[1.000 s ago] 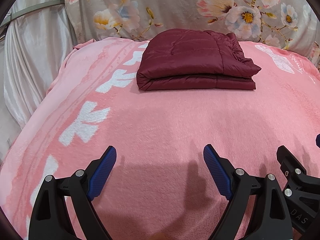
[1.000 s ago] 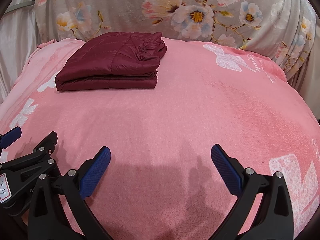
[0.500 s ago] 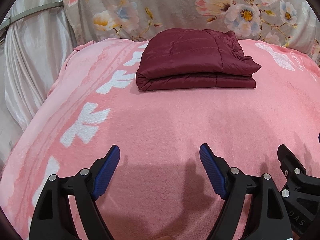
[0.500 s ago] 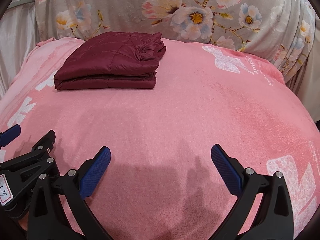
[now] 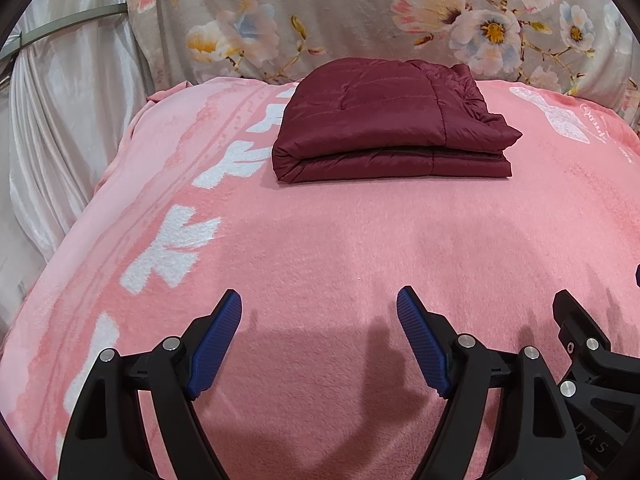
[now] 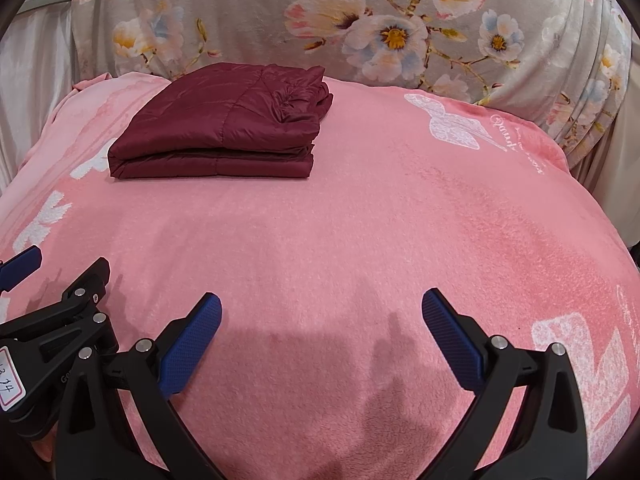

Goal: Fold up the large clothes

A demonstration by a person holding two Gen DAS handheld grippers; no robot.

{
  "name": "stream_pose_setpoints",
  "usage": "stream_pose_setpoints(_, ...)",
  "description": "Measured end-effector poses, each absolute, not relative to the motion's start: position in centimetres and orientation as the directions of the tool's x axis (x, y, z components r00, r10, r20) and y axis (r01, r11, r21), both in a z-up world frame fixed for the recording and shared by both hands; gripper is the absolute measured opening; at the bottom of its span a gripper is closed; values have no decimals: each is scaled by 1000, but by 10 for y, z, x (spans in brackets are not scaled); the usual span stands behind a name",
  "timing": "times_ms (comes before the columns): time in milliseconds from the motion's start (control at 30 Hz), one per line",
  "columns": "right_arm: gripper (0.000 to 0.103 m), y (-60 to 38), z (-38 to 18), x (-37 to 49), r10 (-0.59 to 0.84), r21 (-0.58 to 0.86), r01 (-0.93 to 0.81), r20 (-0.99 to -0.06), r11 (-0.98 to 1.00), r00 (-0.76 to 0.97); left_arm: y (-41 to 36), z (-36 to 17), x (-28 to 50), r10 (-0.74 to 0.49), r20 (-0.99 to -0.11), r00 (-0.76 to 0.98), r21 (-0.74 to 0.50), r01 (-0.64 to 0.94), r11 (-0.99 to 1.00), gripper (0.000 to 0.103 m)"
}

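A dark red quilted jacket (image 5: 380, 120) lies folded into a neat rectangle at the far side of the pink blanket (image 5: 360, 240), just in front of the floral backdrop. The right wrist view has the jacket (image 6: 224, 120) at the upper left of the blanket (image 6: 400, 220). My left gripper (image 5: 319, 300) hovers over the near part of the blanket, open, with nothing between its blue pads and well short of the jacket. Beside it, my right gripper (image 6: 322, 300) is also open and holds nothing. Each view catches an edge of the other tool.
Grey floral fabric (image 5: 360, 12) rises behind the blanket. A white satin curtain (image 5: 60, 120) with a metal rail hangs at the left, where the blanket drops away. White butterfly prints mark the blanket's left and right sides.
The left gripper's jaws have narrowed a little. Both views have shifted very slightly; the jacket has not moved.
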State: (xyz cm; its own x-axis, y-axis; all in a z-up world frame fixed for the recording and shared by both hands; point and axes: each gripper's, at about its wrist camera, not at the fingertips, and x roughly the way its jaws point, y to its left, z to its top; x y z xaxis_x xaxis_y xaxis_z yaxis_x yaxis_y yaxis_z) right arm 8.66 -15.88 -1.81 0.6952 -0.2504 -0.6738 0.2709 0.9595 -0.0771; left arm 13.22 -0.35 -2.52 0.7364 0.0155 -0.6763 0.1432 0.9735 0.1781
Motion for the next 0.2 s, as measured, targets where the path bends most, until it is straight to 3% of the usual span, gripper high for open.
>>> stream_pose_setpoints(200, 98, -160, -18, 86, -251, -77, 272, -673, 959, 696, -6, -25, 130, 7, -678, 735, 174, 151, 973, 73)
